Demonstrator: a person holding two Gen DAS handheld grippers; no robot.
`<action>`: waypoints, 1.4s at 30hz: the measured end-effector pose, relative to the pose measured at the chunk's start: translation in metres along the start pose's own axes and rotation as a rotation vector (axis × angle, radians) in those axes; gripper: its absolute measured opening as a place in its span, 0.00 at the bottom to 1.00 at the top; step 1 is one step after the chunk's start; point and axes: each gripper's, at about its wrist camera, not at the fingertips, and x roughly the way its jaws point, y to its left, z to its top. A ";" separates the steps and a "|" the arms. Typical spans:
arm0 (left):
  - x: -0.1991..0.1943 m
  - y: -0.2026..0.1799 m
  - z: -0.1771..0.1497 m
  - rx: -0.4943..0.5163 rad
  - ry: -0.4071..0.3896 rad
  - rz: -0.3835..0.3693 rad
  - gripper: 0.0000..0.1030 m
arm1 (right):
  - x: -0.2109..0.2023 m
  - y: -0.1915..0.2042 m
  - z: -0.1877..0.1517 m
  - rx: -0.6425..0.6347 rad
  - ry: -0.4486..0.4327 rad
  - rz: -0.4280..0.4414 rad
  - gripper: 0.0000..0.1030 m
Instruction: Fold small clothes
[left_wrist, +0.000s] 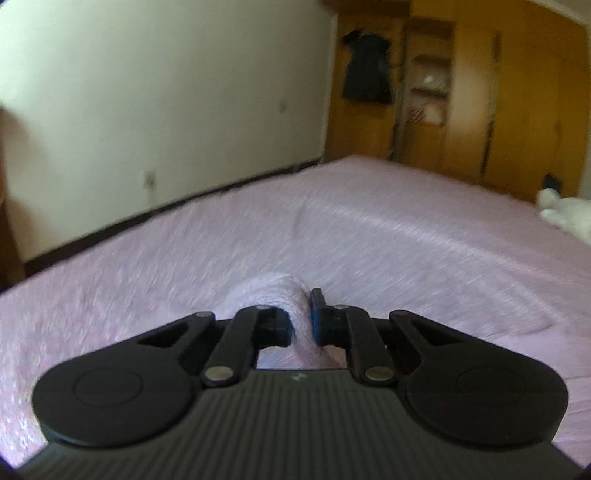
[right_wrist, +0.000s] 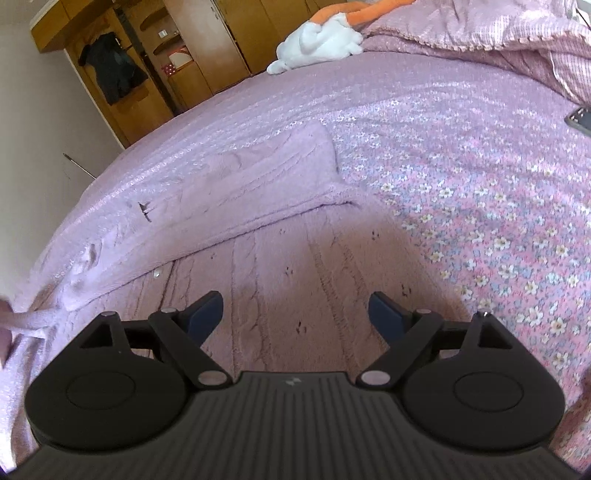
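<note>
Pink bedspread carries the lilac knit sweater; left gripper has its jaws clenched on a sweater edge, right gripper released above it. Next, likely, carrying that edge across.

The left gripper was clamped shut on a fold of pink knit garment, pointing slightly downward. The right gripper hung wide open, tilted downward toward twelve o'clock, holding nothing.

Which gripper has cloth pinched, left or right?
The left gripper: its jaws are shut on a fold of pink knit garment. The right gripper hangs open above the garment, gripping nothing.
</note>
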 end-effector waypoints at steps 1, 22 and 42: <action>-0.009 -0.008 0.006 0.000 -0.021 -0.027 0.11 | -0.001 -0.001 0.000 -0.001 -0.005 -0.001 0.88; -0.058 -0.211 -0.037 0.165 0.018 -0.420 0.11 | -0.022 -0.017 -0.002 -0.073 -0.055 -0.009 0.88; -0.071 -0.232 -0.115 0.317 0.325 -0.474 0.45 | -0.024 -0.023 0.004 -0.021 -0.047 0.064 0.88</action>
